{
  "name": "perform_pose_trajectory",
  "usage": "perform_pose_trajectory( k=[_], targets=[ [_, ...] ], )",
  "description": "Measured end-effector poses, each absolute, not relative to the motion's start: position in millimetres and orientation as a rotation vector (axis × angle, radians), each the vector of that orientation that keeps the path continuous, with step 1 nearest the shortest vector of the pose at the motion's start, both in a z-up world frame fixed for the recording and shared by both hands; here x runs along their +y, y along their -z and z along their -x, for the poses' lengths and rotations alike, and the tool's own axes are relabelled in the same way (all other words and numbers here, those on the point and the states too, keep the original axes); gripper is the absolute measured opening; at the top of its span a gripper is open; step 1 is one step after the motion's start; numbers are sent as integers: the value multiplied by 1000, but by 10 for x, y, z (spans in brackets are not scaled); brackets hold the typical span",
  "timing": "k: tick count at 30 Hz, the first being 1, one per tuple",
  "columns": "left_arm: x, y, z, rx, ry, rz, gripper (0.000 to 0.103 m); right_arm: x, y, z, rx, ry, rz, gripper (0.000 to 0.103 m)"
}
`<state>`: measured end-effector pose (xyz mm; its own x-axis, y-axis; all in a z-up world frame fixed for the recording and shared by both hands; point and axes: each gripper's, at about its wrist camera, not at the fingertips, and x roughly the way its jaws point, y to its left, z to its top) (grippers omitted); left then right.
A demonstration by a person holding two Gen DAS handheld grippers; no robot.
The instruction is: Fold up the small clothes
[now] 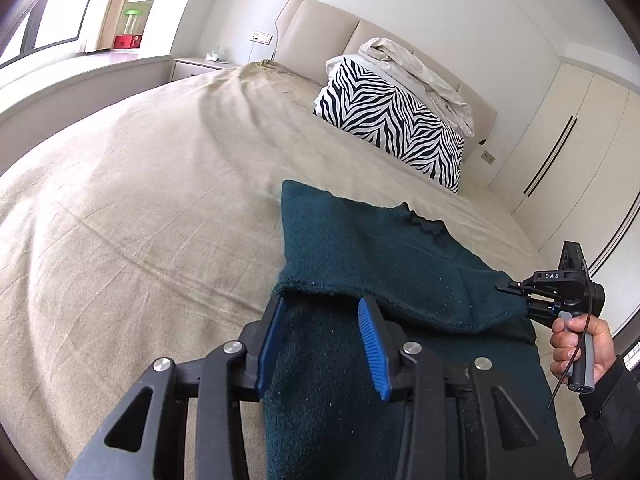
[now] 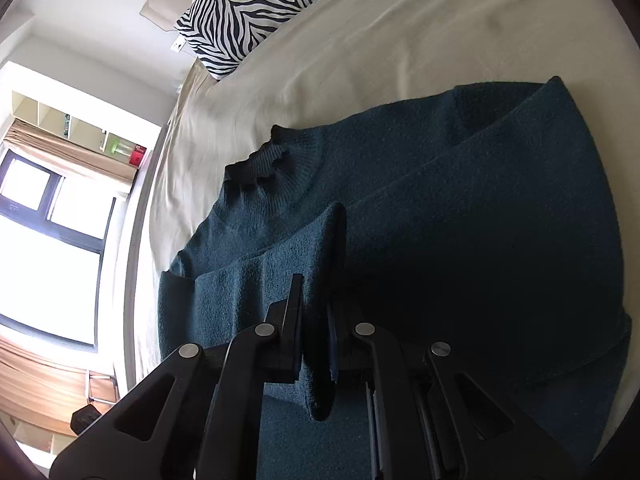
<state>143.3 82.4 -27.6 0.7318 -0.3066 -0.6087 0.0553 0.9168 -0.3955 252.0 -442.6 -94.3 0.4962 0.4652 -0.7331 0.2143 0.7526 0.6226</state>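
Observation:
A dark teal knit sweater (image 1: 372,248) lies on the beige bed sheet (image 1: 140,200), its ribbed collar (image 2: 260,160) toward the zebra pillow. My left gripper (image 1: 324,312) has its blue pads wide apart over a folded sleeve; the cloth lies loose between them. My right gripper (image 2: 314,300) is shut on a fold of the sweater's sleeve edge (image 2: 296,240) and holds it up over the sweater body. The right gripper also shows in the left wrist view (image 1: 516,292), pinching the sweater's right edge.
A zebra-print pillow (image 1: 392,120) with a crumpled white duvet (image 1: 420,76) on it rests against the headboard. White wardrobe doors (image 1: 560,152) stand right of the bed. A nightstand (image 1: 196,66) and a window are at the far left.

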Motion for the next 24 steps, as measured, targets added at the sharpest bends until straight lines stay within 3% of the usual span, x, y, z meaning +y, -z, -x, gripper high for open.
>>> perform_pose_trajectory(
  k=[11, 17, 19, 24],
  targets=[
    [526, 139, -2168, 752, 262, 367, 32, -4295, 966, -2687, 1058, -161, -612, 8],
    [337, 522, -2734, 858, 177, 250, 32, -4298, 1003, -2736, 1049, -173, -605, 8],
    [426, 784, -2801, 901, 157, 268, 22, -4322, 1070, -2749, 1060, -166, -602, 8],
    [522, 809, -2722, 881, 186, 290, 20, -4458, 1320, -2690, 1029, -200, -684, 8]
  ],
)
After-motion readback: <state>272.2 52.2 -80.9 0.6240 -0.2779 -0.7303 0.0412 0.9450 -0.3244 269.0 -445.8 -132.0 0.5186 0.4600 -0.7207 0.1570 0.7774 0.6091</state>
